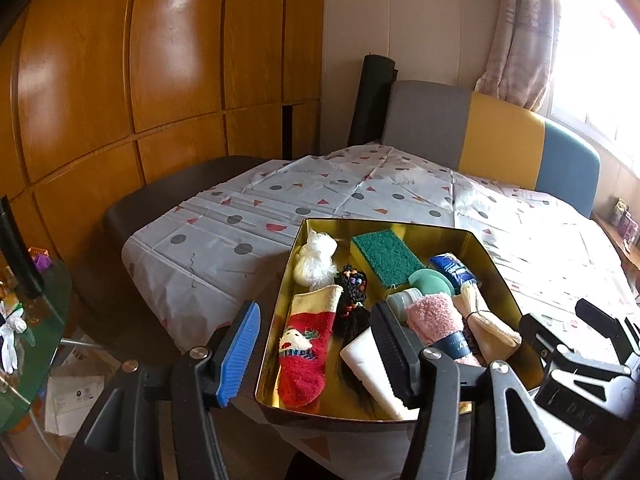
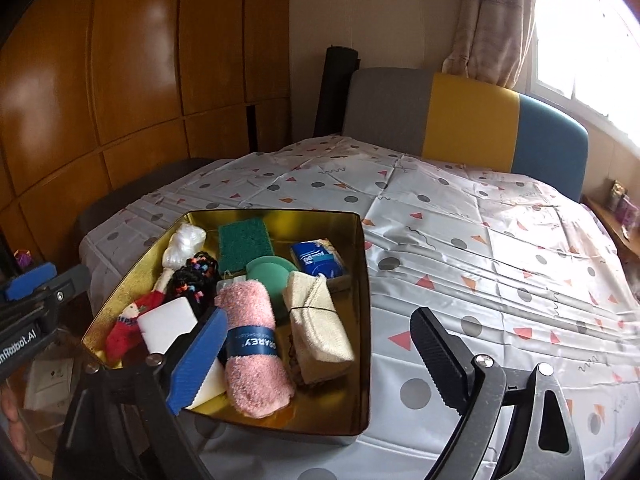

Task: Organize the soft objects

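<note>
- Tin (image 2: 362, 320), gold inside, sits on the patterned tablecloth (image 2: 480, 264) and already holds every soft thing you can see: pink rolled towel (image 2: 254, 344), cream bundle (image 2: 320, 320), red sock (image 1: 306, 344), green sponge (image 1: 386, 258), white puff (image 1: 314, 258), blue packet (image 2: 316, 258).
- Your right gripper (image 2: 316, 364) hangs above the tin's near right corner, pitched downward, its jaws spread wide with nothing between them; the blue pad overlaps the towel's left side in the view, the black pad stands out over the bare cloth.
- Your left gripper (image 1: 316, 354) hovers over the tin's near left part, also tilted downward, jaws apart and empty; the red sock shows in the gap between them, but the pads do not press on it.
- The towel lies just ahead of your right fingers, its long axis running away from you, roughly along the line the gripper points. The cream bundle lies beside it, parallel.
- The sock's long axis likewise runs away from your left gripper, toe nearest you.
- By my reading, the right hand is nearer the towel, the left nearer the sock; either grasp would close across the short width.
- Nothing soft shows on the cloth outside the tin, so the sorting looks nearly or fully done.
</note>
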Demonstrator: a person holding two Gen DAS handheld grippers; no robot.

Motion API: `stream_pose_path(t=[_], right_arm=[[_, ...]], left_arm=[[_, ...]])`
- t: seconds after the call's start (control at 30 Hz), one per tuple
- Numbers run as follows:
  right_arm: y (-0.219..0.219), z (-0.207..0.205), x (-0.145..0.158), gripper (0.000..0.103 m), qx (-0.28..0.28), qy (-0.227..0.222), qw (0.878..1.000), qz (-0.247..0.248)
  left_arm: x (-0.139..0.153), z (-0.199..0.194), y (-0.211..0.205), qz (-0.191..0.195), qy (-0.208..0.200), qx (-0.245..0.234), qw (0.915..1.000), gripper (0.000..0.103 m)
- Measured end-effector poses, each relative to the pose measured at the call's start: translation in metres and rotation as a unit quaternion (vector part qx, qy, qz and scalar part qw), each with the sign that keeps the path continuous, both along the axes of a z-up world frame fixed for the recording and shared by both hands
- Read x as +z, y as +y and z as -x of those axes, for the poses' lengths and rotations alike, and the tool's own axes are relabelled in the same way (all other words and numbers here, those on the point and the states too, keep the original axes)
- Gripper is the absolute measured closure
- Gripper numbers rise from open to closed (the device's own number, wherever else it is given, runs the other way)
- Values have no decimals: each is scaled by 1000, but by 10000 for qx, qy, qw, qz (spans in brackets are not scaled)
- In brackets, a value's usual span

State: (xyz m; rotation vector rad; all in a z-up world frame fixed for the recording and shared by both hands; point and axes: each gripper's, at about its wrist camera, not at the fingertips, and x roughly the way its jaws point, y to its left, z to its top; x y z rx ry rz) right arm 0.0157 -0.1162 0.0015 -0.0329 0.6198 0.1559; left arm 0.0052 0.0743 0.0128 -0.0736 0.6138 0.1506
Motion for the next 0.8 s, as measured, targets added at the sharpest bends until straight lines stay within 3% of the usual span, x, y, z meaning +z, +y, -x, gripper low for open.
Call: stream_pose_path(t=[0.8], right_arm=[[1, 5, -5, 9, -36, 44, 10000, -46]], left_arm=[[-2, 2, -1, 54, 59, -67, 9999, 45]])
